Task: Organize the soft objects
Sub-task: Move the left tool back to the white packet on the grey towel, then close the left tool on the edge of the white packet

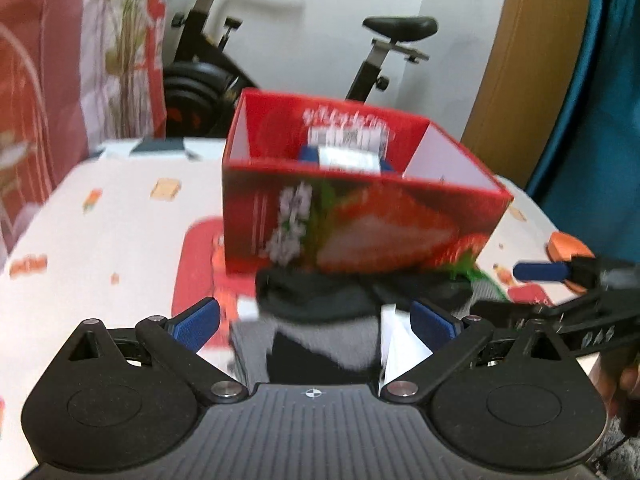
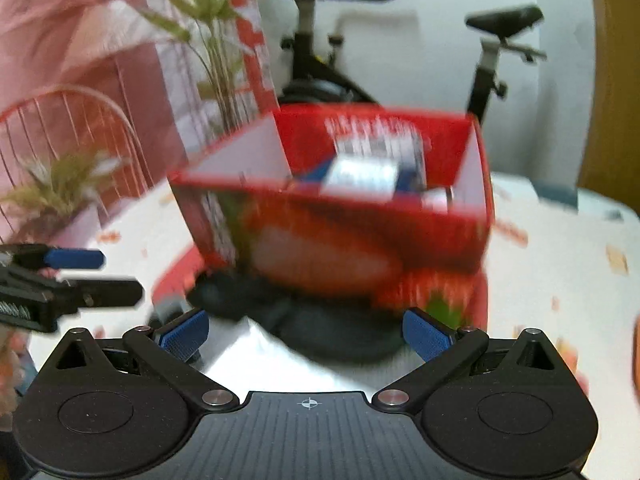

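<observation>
While the red box (image 1: 360,216) is sitting at twelve o'clock to receive them, the left gripper (image 1: 316,320) and right gripper (image 2: 306,332), jaws spread and empty, are flanking what are probably dark socks (image 1: 320,300).

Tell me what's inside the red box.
The red box holds a blue item with a white label. Its near wall hides the bottom, so anything lower can't be seen.

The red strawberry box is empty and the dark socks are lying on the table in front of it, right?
Not quite. The red strawberry box is not empty: the left wrist view shows a blue and white packet inside it. The rest is right: the dark socks lie on the table in front of the box.
</observation>
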The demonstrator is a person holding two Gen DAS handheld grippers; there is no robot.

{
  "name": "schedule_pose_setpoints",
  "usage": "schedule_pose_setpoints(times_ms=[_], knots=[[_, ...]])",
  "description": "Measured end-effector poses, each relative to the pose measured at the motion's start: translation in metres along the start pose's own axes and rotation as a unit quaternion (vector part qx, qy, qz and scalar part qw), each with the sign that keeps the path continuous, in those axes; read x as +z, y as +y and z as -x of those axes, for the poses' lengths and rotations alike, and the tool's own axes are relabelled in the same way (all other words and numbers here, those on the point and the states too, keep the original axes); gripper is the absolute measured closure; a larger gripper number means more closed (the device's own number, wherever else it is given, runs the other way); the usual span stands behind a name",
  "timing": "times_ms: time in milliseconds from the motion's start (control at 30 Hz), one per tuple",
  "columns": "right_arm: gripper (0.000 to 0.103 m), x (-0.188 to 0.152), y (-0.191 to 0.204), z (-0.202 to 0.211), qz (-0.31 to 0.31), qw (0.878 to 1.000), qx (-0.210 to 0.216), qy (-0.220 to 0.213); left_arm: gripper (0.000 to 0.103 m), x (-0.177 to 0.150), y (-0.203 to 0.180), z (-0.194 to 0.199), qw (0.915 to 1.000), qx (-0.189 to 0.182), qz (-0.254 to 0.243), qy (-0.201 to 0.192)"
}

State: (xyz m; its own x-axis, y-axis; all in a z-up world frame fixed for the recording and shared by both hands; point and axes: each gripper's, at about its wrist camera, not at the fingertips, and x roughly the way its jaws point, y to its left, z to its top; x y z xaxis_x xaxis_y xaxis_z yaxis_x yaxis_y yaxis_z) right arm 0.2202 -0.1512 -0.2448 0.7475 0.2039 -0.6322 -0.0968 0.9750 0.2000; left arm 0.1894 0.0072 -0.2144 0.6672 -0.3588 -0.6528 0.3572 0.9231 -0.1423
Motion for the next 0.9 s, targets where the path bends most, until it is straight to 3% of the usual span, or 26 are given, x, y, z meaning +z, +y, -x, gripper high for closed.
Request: schedule_pose_setpoints(times_ms=[133,267,433,600,733,900], knots=[[0.011,-0.035,-0.002,-0.005,-0.012,1.0,0.004,0.014,0.003,-0.02,0.0,-0.002,0.9999,0.012,0.005,0.011],[0.013,-0.052,-0.001,-0.003,-0.023,0.999,0.02,0.009,0.005,-0.03,0.0,0.001,0.9996,0.024,0.015,0.005],[0.023,-0.061,-0.001,0.0,-0.029,0.999,0.026,0.009,0.021,-0.035,-0.002,0.001,0.9992,0.032,0.024,0.007],[0.027,-0.061,-0.004,0.009,-0.038,0.998,0.04,-0.004,0.049,-0.041,-0.004,0.0,0.9995,0.019,0.023,0.007],[0.027,-0.067,-0.003,0.002,-0.047,0.997,0.052,0.017,0.056,-0.045,-0.005,-0.005,0.9995,0.003,0.025,0.018],[0.024,-0.073,-0.009,-0.005,-0.071,0.997,0.017,0.037,0.058,-0.052,-0.01,-0.01,0.9995,-0.01,0.015,0.026]])
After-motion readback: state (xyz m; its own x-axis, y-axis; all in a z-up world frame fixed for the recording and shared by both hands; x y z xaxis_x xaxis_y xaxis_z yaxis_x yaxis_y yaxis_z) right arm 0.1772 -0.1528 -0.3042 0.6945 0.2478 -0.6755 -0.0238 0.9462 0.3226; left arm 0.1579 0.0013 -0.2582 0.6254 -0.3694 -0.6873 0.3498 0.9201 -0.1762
